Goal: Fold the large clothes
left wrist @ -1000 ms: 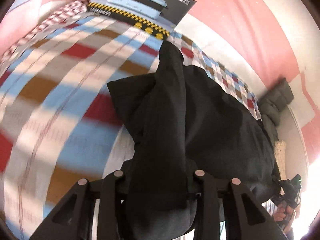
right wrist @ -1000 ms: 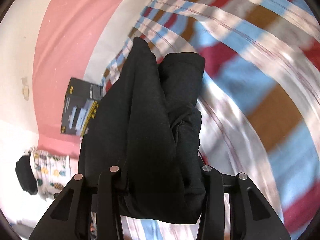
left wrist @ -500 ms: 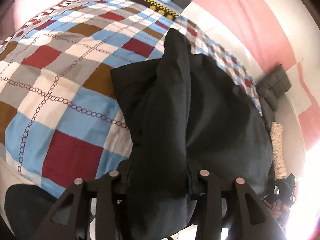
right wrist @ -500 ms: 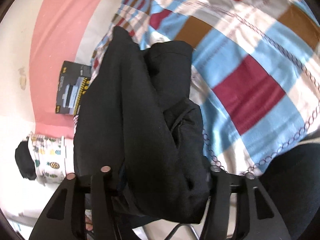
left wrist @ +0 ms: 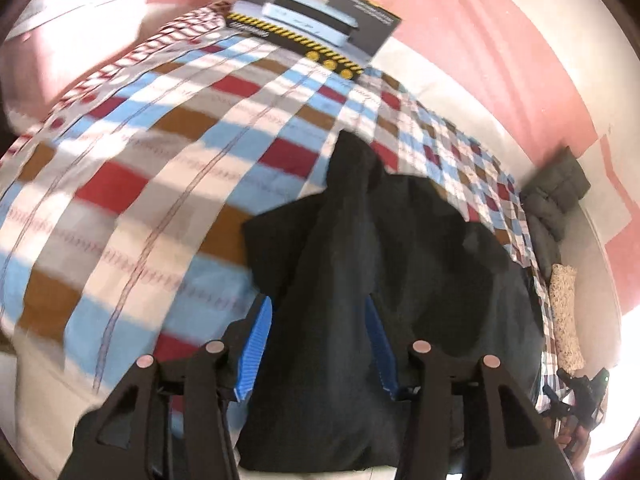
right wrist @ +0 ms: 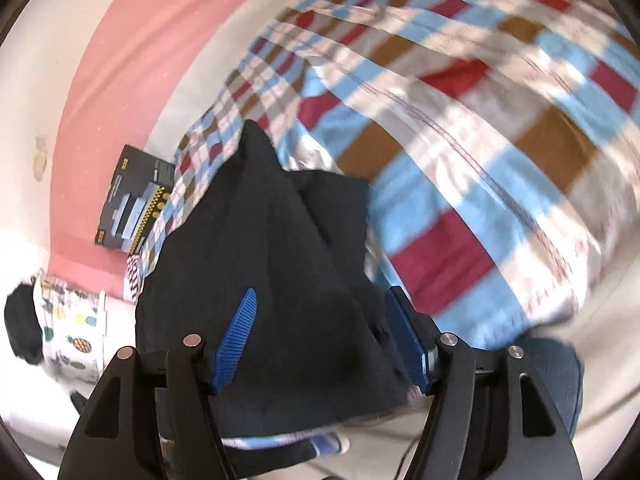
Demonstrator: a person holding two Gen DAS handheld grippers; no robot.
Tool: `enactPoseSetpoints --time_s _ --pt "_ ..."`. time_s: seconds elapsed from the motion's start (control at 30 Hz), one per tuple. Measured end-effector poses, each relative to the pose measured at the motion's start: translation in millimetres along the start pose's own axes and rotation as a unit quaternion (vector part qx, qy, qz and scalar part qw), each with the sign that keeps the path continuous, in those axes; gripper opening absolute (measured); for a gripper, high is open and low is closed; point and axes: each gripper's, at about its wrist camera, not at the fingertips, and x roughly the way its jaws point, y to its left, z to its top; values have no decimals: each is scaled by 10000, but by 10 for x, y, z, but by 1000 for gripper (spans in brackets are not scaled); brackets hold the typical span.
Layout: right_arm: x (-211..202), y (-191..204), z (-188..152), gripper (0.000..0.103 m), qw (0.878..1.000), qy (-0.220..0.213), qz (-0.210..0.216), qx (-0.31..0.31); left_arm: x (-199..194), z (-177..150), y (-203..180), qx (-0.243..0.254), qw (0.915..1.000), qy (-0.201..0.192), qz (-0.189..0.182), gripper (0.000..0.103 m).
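A large black garment (left wrist: 400,264) lies bunched on a checked bedspread (left wrist: 132,184). In the left wrist view my left gripper (left wrist: 316,344) is open, its blue pads (left wrist: 254,348) showing on either side of a fold of the black cloth. In the right wrist view the same garment (right wrist: 276,280) runs between the fingers of my right gripper (right wrist: 320,340), which is also open, blue pads (right wrist: 236,332) apart from the cloth. The cloth drapes loosely over both grippers.
A dark appliance box (left wrist: 316,36) stands at the bed's head against the pink wall; it also shows in the right wrist view (right wrist: 132,208). A grey padded jacket (left wrist: 556,196) and a small pillow (left wrist: 564,320) lie at the bed's right edge. A pineapple-print cloth (right wrist: 68,320) is at left.
Both grippers have opened: the blue pads now show apart from the black cloth, which they gripped before. Both cameras have swung back over the bed.
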Motion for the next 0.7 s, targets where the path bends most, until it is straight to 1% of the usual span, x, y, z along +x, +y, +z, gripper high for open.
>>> enactPoseSetpoints --time_s 0.07,0.17,0.2,0.27,0.3,0.37,0.47,0.57,0.6,0.63,0.67,0.7 --pt "119 220 133 67 9993 -80 38 -373 169 171 -97 131 9999 13 -18 52" --pt "364 509 371 67 9962 -156 -27 -853 494 473 -248 221 9996 139 -82 52" --pt "440 561 450 67 9955 -133 15 -937 591 560 -300 257 9995 168 -51 52" --pt "636 645 627 67 9947 -80 -32 -1027 770 714 -399 392 9990 216 49 53" --pt "757 684 735 67 9942 -49 -53 -1075 874 800 -438 452 9986 238 113 56" --pt "982 711 939 67 9939 36 -117 -1092 1059 942 -466 460 9982 308 223 59" --pt "1270 710 1140 67 9947 235 -59 -1001 1348 1079 -390 248 9979 534 278 60" --pt "1552 692 1238 67 9941 634 -15 -882 1607 1086 -265 -205 9960 868 91 60" --pt "1604 696 1234 52 9935 714 -59 -888 1658 1070 -244 -294 9951 942 73 59" --pt "1628 716 1216 23 9929 723 -74 -942 1696 1056 -228 -350 9946 973 33 54" --pt "1619 738 1206 23 9928 669 -129 -981 1689 1048 -243 -343 9952 915 25 42" --pt "1567 772 1204 19 9931 523 -145 -1041 1646 1054 -266 -320 9962 808 69 31"
